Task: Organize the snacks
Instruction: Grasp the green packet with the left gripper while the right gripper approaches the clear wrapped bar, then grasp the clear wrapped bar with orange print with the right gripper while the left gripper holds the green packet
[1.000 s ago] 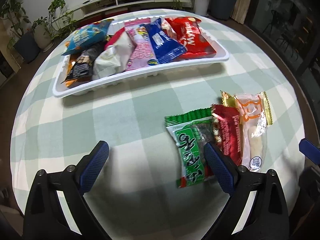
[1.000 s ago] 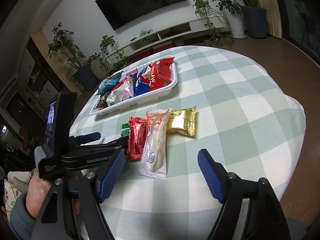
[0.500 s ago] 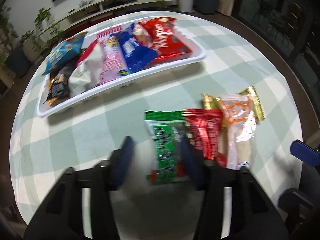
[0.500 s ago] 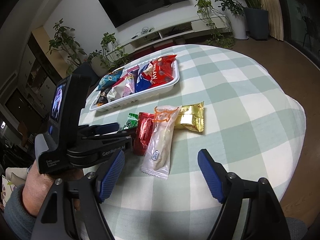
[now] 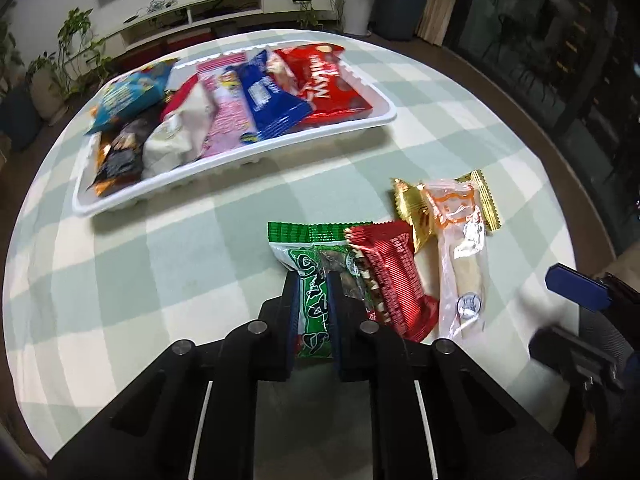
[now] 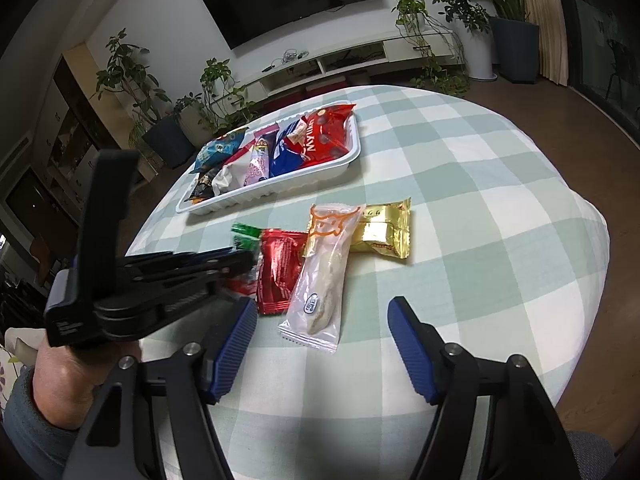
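so, the left tongs (image 5: 314,312) clench the green foil snack packet (image 5: 316,280) on the checked worktop (image 5: 200,264); the right tongs (image 6: 322,346) gape, holding nothing. white plastic tray (image 5: 376,120) already looks full, four packets left outside.

Left gripper (image 5: 313,305): jaws closed on the green snack packet (image 5: 316,280), low over it. Right gripper (image 6: 322,344): jaws spread wide, right of that packet, gripping nothing.
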{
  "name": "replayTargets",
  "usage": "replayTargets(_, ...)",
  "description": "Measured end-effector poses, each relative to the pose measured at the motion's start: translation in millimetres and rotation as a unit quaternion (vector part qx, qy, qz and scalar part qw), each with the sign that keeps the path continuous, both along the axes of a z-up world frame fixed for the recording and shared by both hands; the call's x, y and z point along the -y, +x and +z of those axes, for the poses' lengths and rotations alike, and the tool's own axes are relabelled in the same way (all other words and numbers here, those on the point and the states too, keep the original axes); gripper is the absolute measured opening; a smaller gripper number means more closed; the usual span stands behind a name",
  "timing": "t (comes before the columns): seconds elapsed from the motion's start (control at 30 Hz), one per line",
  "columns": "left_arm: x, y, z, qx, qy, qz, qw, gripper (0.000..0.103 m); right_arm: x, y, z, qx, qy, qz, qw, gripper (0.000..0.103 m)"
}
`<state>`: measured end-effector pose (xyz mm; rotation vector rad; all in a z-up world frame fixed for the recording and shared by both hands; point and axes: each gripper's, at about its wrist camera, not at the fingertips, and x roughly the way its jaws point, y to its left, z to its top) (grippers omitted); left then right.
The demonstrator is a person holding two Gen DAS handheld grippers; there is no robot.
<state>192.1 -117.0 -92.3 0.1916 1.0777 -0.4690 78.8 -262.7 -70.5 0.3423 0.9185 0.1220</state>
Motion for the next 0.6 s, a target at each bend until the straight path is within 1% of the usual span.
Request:
replayTargets(0.13, -21.1, -10.8, 2.5, -0.002, -0.017, 0.015, 0.9998, 0.011, -1.9, 4.5, -1.1, -0.004, -0.006, 0.0, 1.0, 0.071)
replayTargets(0.4, -62.8, -32.1, 15.5, 0.001, -0.077, 0.044, 0.996, 0.01, -10.9, 21.3, -3.8, -0.02, -0.033, 0.01, 0.999, 0.071)
replayTargets(0.53, -80.8, -38.5, 23.9, 0.005, -0.098, 0.059, 0.9934, 0.011, -11.8, 37.3, -11.5, -0.045, -0.045, 0.01, 0.998, 0.071)
replayTargets(0.6, -88.9, -42.2, 27.6, 0.006, -0.11, 0.065, 0.9918, 0.01, -13.4, 42.6, -15.3, -0.053, -0.049, 0.012, 0.997, 0.068)
